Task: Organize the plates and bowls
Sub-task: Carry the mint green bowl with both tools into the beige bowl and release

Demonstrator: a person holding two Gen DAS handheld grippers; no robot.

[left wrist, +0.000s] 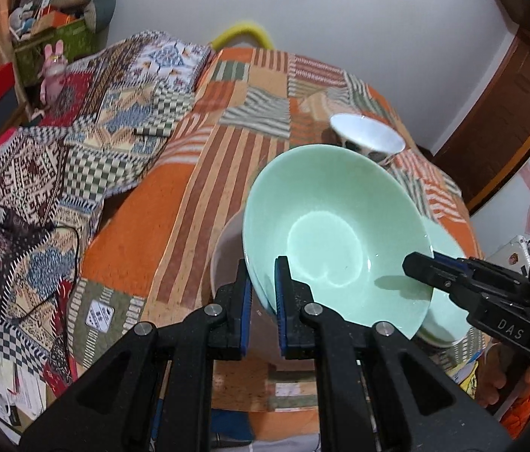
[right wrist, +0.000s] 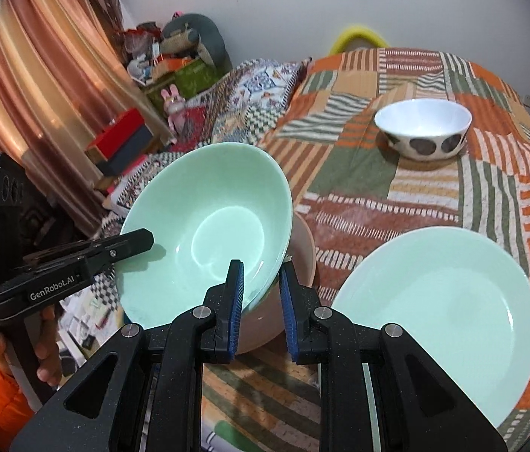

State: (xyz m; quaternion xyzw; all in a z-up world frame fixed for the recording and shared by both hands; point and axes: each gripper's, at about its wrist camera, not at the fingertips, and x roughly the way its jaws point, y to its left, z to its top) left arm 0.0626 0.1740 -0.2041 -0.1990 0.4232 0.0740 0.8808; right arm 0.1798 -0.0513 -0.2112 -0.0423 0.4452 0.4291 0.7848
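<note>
Our left gripper [left wrist: 263, 282] and right gripper [right wrist: 261, 286] both pinch the rim of the green bowl [left wrist: 334, 233], held tilted at frame centre above a pink bowl [right wrist: 300, 263]. Green plate [right wrist: 442, 309] lower right, spotted bowl [right wrist: 423, 128] upper right, all on the patchwork cloth [right wrist: 359, 173]. Curtain [right wrist: 31, 113] upper left, white wall behind.

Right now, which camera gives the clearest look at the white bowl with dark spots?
The right wrist view: the white bowl with dark spots stands whole and upright on the patchwork cloth, its spots plain. In the left wrist view the tilted mint-green bowl hides its lower part, and it looks blurred.
</note>
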